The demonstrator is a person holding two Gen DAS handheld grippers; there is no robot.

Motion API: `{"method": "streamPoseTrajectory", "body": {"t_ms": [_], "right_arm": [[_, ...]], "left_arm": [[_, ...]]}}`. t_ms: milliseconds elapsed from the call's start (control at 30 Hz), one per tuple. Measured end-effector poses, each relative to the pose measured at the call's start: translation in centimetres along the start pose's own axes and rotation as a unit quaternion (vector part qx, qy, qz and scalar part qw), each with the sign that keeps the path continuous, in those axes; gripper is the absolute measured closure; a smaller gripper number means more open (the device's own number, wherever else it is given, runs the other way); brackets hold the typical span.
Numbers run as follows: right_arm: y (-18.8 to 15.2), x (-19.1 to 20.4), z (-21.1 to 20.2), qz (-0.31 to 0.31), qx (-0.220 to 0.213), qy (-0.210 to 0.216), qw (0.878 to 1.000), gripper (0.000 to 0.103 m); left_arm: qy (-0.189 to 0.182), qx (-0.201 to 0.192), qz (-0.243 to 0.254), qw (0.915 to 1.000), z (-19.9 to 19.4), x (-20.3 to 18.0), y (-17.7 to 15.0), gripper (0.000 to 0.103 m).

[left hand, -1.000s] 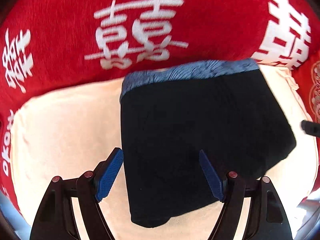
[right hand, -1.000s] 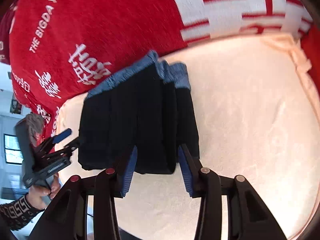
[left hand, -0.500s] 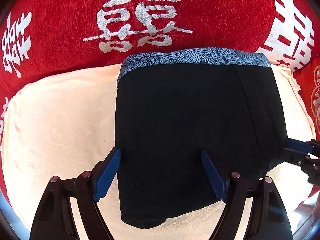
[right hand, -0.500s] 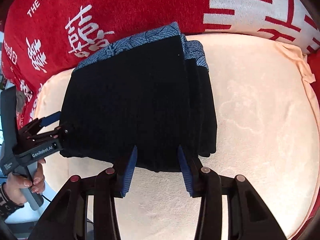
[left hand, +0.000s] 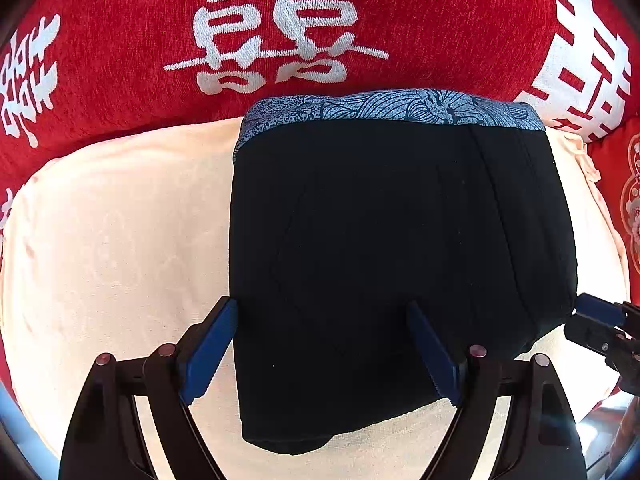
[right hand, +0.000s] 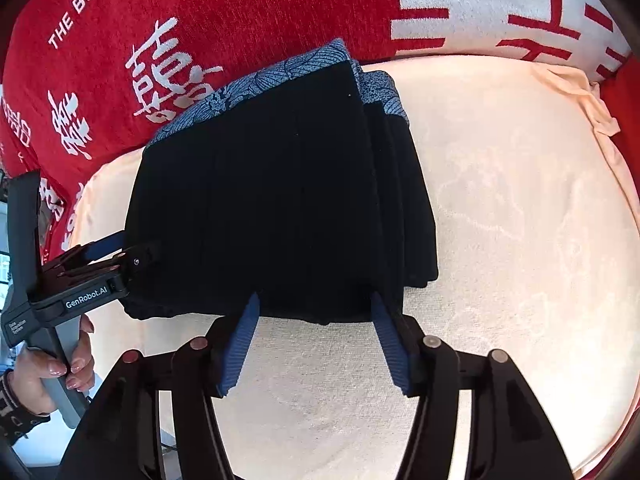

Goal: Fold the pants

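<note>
The black pants with a blue patterned waistband lie folded flat on a cream cushion; the waistband is at the far edge. My left gripper hangs over their near left part, its jaws opening wide. Its left pad sits at the pants' left edge and nothing is pinched. My right gripper straddles the near hem of the pants. Its jaws are opening and the pads do not press the cloth. The stacked fold layers show along the right side.
Red cushions with white characters rise behind the cream cushion. A person's hand holds the left gripper's handle at the cushion's left edge. Bare cream fabric spreads to the right of the pants.
The right gripper came down with the pants' fold and its jaws have spread off the cloth. The pants went from bunched and lifted to flat. The left jaws widened a little.
</note>
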State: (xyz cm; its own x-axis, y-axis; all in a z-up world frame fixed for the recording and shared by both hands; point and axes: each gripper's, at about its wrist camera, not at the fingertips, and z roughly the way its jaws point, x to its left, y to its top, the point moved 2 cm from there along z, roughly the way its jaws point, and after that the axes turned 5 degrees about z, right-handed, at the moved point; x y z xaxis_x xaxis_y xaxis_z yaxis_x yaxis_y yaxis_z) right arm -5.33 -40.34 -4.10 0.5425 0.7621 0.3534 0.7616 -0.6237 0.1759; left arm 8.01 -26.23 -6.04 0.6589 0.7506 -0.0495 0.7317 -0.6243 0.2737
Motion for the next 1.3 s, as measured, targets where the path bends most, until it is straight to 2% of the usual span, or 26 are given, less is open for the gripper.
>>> {"method": "streamPoseTrajectory", "body": {"t_ms": [100,200,300,500,567,633,700,1033,1300], "right_arm": [[-0.6,-1.2,-0.5,0.024,0.013,0.015,0.999,0.035],[-0.9,-2.4,-0.8,0.041,0.021,0.020,0.999,0.034],[-1.0,-3.9,-1.2,0.059,0.028,0.026,0.998,0.034],[1.0,-5.8,-1.2,0.065,0.033,0.039,0.997,0.033],[1.9,-6.0,-1.1,0.061,0.033,0.050,0.996,0.018],[2.8,-6.0,-1.0,0.056,0.035,0.063,0.996,0.018],[3.7,-5.9,-0.7,0.052,0.038,0.074,0.995,0.018],[6.8,-5.3,1.6,0.045,0.047,0.098,0.993,0.017],[6.5,-5.6,2.5,0.047,0.064,0.092,0.993,0.014]], "left_arm": [[-0.004,0.006,-0.003,1.0000,0.1,0.1,0.1,0.016],[-0.008,0.012,-0.008,0.9999,-0.3,0.5,0.1,0.016],[-0.004,0.001,-0.005,1.0000,-1.1,1.4,0.3,0.016],[-0.010,0.000,-0.022,0.9997,-1.3,4.8,1.3,0.016],[-0.022,0.004,-0.035,0.9991,-1.0,6.0,1.7,0.016],[-0.050,0.011,-0.048,0.9975,-0.7,6.9,2.2,0.016],[-0.062,0.012,-0.052,0.9966,-0.4,7.5,2.5,0.016],[-0.078,0.017,-0.062,0.9949,0.6,8.3,3.0,0.016],[-0.083,0.017,-0.066,0.9942,1.2,8.4,2.6,0.016]]}}
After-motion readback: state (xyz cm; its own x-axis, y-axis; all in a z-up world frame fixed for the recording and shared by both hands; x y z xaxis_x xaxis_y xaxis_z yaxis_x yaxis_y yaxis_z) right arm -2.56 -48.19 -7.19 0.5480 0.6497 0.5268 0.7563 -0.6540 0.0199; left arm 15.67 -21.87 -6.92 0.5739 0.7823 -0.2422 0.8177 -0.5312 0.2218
